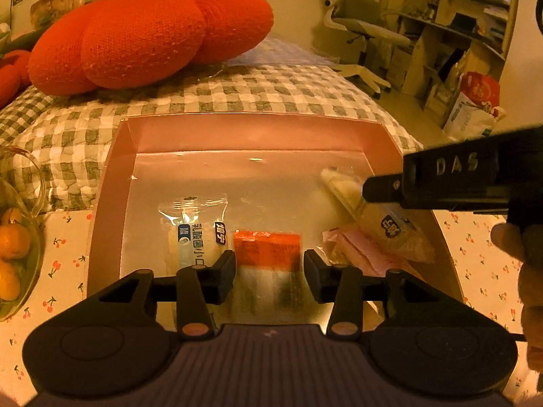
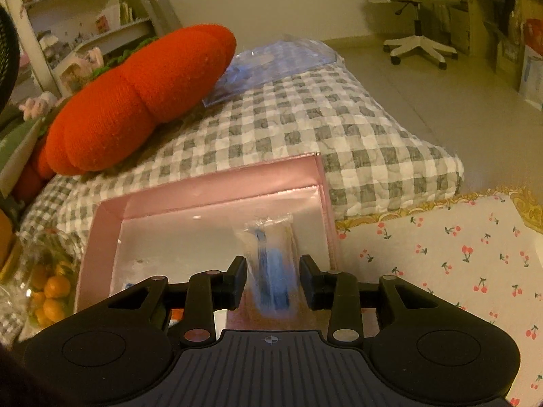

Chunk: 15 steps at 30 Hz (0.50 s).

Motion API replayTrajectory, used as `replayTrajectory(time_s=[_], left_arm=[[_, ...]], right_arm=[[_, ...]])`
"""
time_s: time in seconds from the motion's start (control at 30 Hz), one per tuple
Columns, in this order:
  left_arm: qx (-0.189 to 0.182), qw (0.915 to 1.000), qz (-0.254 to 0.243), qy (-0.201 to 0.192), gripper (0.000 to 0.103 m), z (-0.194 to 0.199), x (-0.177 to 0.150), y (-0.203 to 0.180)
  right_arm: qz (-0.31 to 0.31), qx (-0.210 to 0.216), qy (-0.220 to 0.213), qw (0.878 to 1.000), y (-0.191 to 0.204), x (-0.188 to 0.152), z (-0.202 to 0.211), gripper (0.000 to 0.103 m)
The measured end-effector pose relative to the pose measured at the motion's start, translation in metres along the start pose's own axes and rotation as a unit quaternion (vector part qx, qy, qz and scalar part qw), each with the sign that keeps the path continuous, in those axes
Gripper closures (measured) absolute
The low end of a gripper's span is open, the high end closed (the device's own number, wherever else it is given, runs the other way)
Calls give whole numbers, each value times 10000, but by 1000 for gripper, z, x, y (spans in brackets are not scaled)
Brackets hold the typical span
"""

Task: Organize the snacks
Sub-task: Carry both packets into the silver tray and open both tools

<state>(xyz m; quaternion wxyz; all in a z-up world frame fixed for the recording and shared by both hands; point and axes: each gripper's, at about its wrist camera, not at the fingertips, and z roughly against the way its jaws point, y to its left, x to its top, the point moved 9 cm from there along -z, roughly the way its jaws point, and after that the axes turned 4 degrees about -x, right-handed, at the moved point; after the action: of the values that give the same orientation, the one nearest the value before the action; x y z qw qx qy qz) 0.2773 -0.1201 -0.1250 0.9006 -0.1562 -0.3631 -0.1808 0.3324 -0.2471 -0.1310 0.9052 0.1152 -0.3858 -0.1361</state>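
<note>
The left gripper (image 1: 269, 273) stands open around an orange-and-clear snack packet (image 1: 267, 264), pads apart from it, at 6 o'clock in the shallow pink cardboard box (image 1: 253, 132). The right gripper (image 2: 273, 279) stands open around a clear blue-printed snack packet (image 2: 271, 264) at the box's 4 o'clock.

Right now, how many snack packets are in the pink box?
4 show: white packet left, orange-topped packet between the left hand-held gripper's fingers, pink packet right, clear packet upon it. More may hide below the camera.
</note>
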Motion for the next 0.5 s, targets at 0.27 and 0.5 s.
replayTrajectory(time_s=[0.27, 0.5], left_arm=[[-91, 9999, -72, -97, 29, 16, 2, -8], [-82, 9999, -51, -125, 16, 42, -1, -10]], right_arm=[[-17, 123, -26, 9999, 2, 3, 20, 29], [-17, 141, -79, 9999, 5, -2, 49, 17]])
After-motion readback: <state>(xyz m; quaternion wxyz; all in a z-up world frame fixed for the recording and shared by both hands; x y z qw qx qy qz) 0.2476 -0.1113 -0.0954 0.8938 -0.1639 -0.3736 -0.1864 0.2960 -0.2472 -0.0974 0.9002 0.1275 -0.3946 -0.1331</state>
